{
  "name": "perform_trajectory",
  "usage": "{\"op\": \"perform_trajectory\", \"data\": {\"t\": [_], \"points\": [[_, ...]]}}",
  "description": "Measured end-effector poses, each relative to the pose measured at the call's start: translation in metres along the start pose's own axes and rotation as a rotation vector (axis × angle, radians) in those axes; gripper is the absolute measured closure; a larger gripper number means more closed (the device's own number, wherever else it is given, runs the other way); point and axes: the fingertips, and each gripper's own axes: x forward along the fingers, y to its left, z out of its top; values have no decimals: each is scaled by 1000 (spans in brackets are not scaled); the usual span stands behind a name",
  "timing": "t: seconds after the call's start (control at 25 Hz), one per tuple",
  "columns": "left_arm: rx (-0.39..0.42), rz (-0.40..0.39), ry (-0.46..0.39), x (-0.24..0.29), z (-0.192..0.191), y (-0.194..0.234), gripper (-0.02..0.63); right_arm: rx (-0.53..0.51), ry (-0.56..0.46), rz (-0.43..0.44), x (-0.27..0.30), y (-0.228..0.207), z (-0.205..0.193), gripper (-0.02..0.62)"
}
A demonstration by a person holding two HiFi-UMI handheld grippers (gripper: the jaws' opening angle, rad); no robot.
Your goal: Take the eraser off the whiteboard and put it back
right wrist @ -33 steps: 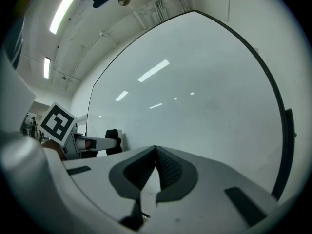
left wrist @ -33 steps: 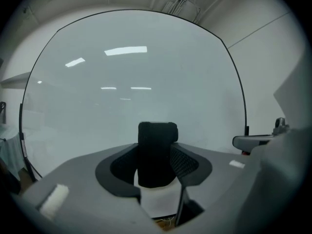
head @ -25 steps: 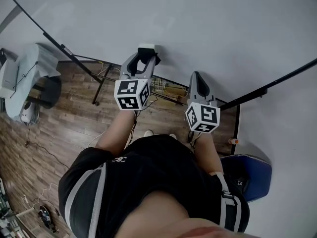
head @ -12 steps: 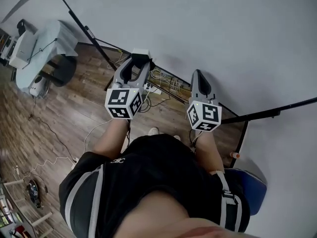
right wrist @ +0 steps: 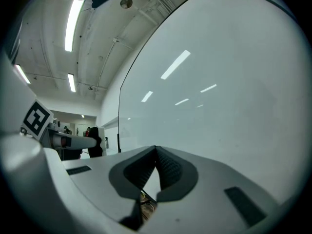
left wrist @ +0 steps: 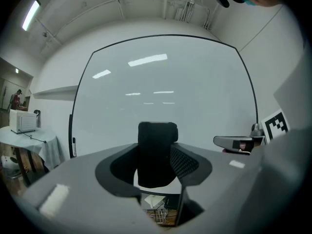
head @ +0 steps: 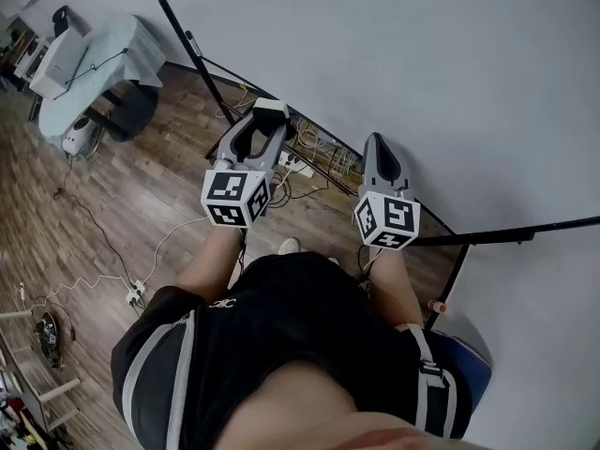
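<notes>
You have no text to read here: the white logo (head: 225, 301) on your black clothing (head: 300, 331) is too small.

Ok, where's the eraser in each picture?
Head view: the eraser sits upper middle, at the left gripper's tip.
Left gripper view: the eraser stands dead centre, clamped between the jaws.
Right gripper view: the eraser is small, at the left.
Shared landmark: the whiteboard, behind it in all three.
</notes>
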Motion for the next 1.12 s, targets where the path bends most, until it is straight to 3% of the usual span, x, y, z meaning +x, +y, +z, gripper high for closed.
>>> {"op": "perform_trajectory", "data": {"t": [0.44, 1.12], "points": [[-8, -23, -13, 6, 5, 6, 405, -25, -19, -12, -11, 6, 5, 591], [31, -147, -6, 107, 30, -14, 405, -23, -23, -207, -62, -51, 7, 591]]}}
